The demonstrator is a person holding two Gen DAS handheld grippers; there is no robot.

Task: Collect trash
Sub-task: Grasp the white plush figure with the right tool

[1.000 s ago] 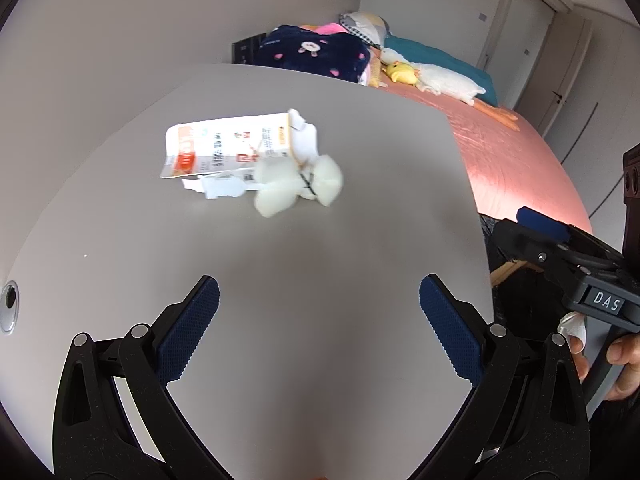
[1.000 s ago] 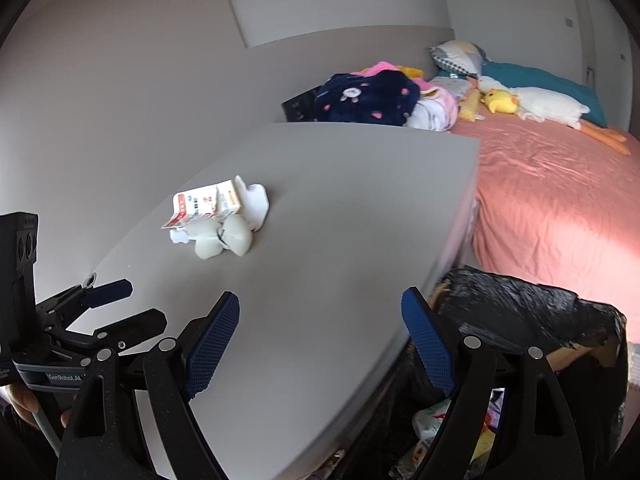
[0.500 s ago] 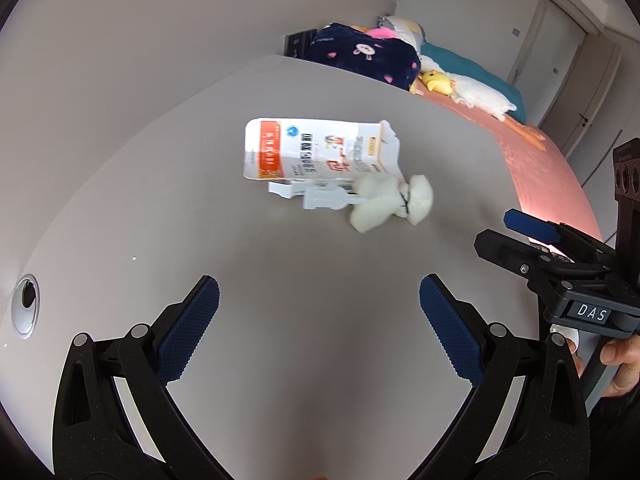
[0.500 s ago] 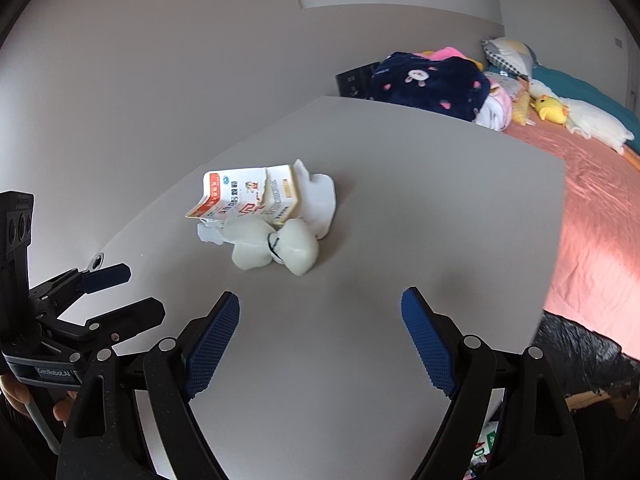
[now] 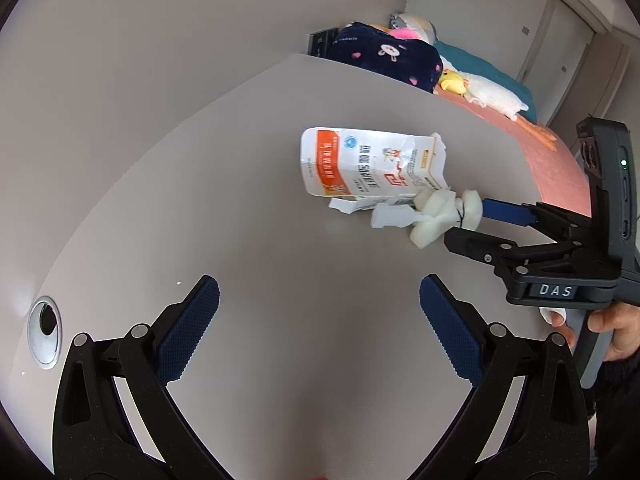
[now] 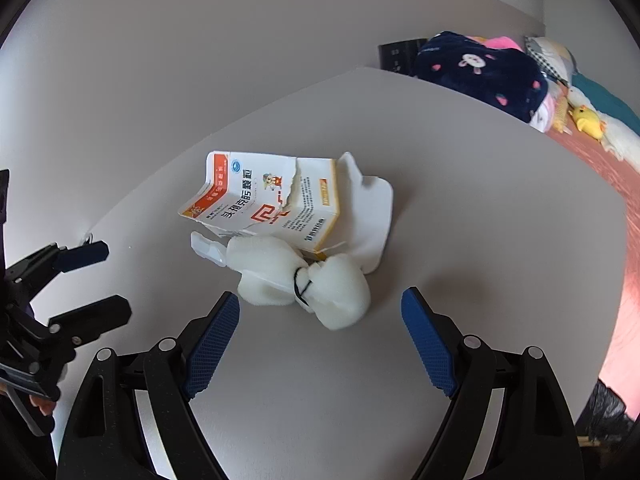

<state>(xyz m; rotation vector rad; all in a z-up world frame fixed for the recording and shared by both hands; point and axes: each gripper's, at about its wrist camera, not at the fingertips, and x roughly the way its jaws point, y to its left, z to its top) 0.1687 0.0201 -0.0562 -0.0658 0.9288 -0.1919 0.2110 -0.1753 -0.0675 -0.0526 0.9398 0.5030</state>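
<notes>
A torn white-and-orange cardboard carton [image 6: 272, 204] and a tied white foam wad [image 6: 304, 280] are seen lying together on the smooth grey table [image 6: 460, 208]. Both the left gripper [image 5: 320, 320] and the right gripper [image 6: 320, 332] are held spread wide, empty, above it. A pink-sheeted bed [image 5: 560, 176] is seen beyond the table.

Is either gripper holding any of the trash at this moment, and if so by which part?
Nothing is held. The left gripper and right gripper are both open and empty; the torn box and foam piece lie on the table.
</notes>
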